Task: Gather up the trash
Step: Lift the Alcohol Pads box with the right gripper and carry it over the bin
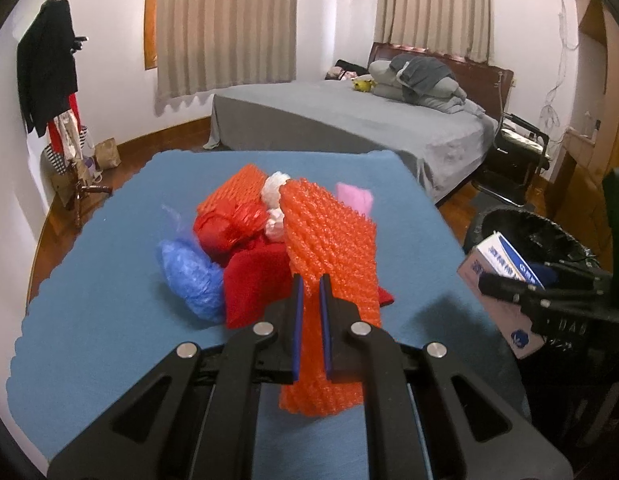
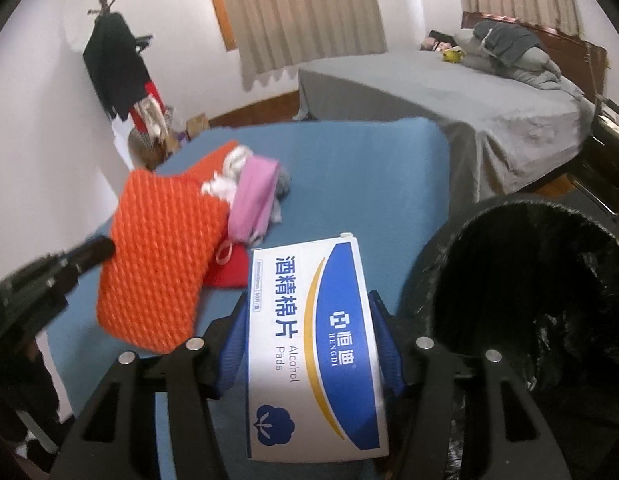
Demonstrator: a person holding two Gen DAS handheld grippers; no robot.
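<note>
My left gripper is shut on an orange foam net sleeve, held upright over the blue table; the sleeve also shows at the left of the right wrist view. Behind it lies a trash pile: a red bag, a blue plastic bag, a second orange net, white crumpled paper and a pink pack. My right gripper grips a white and blue alcohol pads box by its sides, beside a black bag-lined trash bin.
The bin stands off the table's right edge. A grey bed lies beyond the table, with a black chair at its right. A coat rack with clothes stands at the far left wall.
</note>
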